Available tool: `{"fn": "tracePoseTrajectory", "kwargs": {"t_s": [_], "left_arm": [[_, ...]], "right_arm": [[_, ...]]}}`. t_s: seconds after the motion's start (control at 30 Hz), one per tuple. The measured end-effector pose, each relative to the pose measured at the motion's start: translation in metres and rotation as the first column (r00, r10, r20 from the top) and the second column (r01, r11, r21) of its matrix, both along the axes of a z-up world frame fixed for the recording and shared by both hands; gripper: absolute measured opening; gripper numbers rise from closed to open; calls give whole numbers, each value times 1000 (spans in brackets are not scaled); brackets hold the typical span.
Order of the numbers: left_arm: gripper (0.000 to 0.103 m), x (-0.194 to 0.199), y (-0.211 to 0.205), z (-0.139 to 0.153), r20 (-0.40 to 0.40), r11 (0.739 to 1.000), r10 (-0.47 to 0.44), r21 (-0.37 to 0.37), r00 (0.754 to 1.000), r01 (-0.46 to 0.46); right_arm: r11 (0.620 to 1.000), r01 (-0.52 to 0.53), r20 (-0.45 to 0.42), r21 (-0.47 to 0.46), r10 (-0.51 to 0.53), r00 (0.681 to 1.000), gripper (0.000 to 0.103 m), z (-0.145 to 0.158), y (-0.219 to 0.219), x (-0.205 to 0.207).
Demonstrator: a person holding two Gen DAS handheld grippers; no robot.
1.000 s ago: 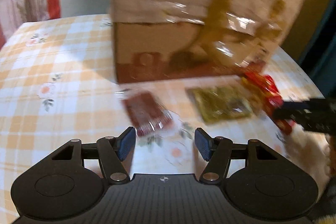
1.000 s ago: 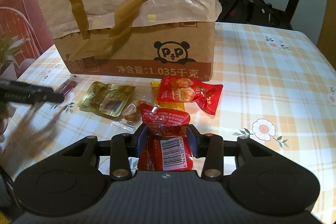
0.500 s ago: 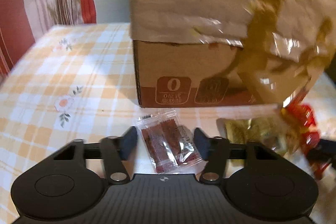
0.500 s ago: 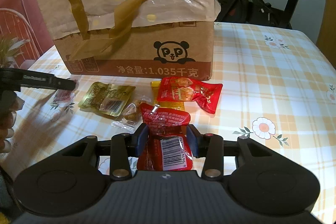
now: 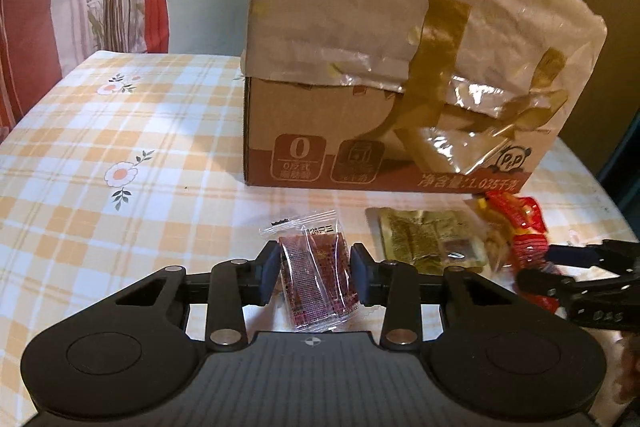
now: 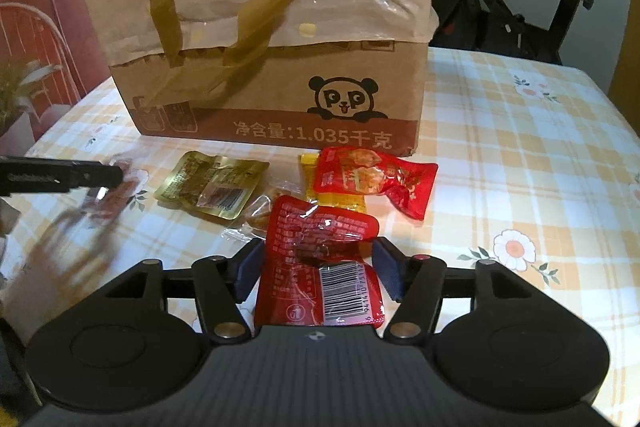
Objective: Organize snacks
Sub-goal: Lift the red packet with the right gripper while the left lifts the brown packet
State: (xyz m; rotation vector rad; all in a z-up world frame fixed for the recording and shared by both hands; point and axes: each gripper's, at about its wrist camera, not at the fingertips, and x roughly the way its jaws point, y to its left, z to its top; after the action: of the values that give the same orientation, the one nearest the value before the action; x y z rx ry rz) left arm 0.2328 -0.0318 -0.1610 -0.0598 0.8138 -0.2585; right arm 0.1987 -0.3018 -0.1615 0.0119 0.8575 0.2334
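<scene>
right wrist: carton (image 6: 280,99) printed "1.035", panda "pp" logo.

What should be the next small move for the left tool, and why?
Probably finish closing the left tool on the clear packet of dark red snack. Its jaws are closing, the packet lies between them on the table, and the pads do not seem to press it yet.

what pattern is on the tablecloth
Orange-and-white checks with small flowers on the tablecloth, clearest in the right wrist view.

Right gripper (image 6: 316,269) opening; left gripper (image 5: 314,273) closing
</scene>
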Motion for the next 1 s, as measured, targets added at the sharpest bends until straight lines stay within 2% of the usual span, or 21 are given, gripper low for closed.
{"fn": "tracePoseTrajectory", "kwargs": {"t_s": [0.23, 0.37, 0.47, 0.57, 0.8, 1.0], "left_arm": [[40, -5, -1, 2, 10, 1000, -7, -19, 1000, 7], [40, -7, 1, 5, 23, 1000, -5, -30, 1000, 6], [40, -9, 2, 9, 35, 999, -3, -37, 999, 4], [40, -12, 3, 12, 50, 999, -4, -41, 999, 6], [40, -16, 1, 20, 88, 999, -14, -36, 996, 17], [40, -23, 0, 45, 200, 1000, -25, -5, 980, 26]], "right_arm": [[995, -46, 19, -83, 48, 999, 71, -6, 13, 3], [994, -55, 33, -91, 58, 998, 73, -9, 14, 4], [995, -44, 38, -88, 47, 998, 63, -9, 11, 3], [1000, -10, 34, -26, 11, 999, 51, -4, 0, 1], [998, 30, 74, 50, -34, 997, 48, 10, -16, -10], [997, 13, 186, 76, -27, 982, 48, 39, -21, -19]]}}
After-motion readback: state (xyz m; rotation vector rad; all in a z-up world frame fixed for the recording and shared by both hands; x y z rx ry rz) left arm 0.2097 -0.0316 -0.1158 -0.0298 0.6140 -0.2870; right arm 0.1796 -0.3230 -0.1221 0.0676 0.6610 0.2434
